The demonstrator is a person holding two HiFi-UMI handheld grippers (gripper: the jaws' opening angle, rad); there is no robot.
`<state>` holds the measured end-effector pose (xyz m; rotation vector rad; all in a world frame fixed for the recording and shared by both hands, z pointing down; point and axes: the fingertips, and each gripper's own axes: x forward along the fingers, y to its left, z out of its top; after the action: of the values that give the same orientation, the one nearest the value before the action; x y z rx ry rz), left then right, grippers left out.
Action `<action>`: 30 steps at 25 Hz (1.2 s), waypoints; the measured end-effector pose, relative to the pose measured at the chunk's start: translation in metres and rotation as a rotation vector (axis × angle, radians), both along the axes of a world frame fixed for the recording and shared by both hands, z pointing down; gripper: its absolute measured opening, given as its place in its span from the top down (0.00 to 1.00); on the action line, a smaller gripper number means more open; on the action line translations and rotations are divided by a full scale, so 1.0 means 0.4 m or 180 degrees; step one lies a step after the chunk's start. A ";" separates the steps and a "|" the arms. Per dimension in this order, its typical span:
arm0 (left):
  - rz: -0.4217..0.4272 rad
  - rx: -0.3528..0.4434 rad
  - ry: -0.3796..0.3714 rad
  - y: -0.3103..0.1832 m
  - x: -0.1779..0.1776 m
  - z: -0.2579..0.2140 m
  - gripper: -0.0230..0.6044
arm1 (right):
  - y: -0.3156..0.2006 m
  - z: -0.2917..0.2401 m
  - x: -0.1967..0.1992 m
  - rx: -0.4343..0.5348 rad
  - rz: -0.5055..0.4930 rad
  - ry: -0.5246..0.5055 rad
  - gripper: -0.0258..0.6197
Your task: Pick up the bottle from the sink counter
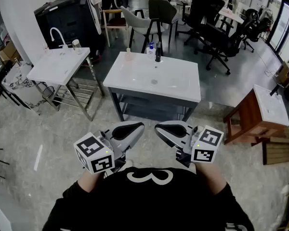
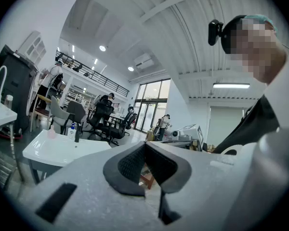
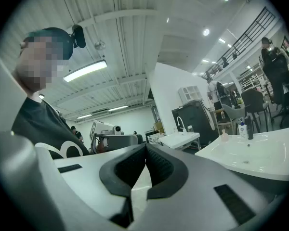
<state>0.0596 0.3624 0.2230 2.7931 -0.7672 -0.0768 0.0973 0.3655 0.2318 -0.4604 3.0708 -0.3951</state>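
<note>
Now, my left claw (image 1: 135,129): shut tight with nothing in it, held level close to my chest, tip turned toward the other claw.
My right claw (image 1: 164,130): also closed and empty, level, its tip near the left one's but apart from it.
Task's thing: the white plastic bottle with a blue cap (image 1: 151,48) stands upright at the far edge of the white sink counter (image 1: 183,88), about mid-edge. It is just left of the black tap (image 1: 158,53) and well apart from both claws.
Neighbour: a small pale pink bottle (image 1: 129,55) sits further left along the same far edge, apart from the capped one.
Step in hand: the reach has not begun, as I judge it.
Doing it well: I would spread one claw wide before going in and cross the near edge level. I would take the body below the cap and keep clear of the tap beside it.
Containers, left: a glass jar (image 1: 76,44) stands at the back edge of the smaller white washstand (image 1: 48,71); I cannot tell its contents.
Containers, centre: the basin (image 1: 168,76) shows only its drain; I cannot tell how full the bottle is.
</note>
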 end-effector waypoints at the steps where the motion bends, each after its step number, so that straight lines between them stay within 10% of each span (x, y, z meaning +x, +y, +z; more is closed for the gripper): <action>1: -0.0001 0.0004 -0.0002 -0.001 0.001 0.001 0.94 | -0.001 0.001 0.001 0.0006 0.0002 -0.0002 0.94; 30: 0.0074 -0.0411 -0.0085 -0.154 -0.019 0.123 0.94 | -0.171 0.103 -0.010 -0.0375 0.0143 -0.0057 0.94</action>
<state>0.0519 0.3009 0.2721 2.6853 -0.7189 0.0139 0.0931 0.2971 0.2732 -0.5251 3.0252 -0.5778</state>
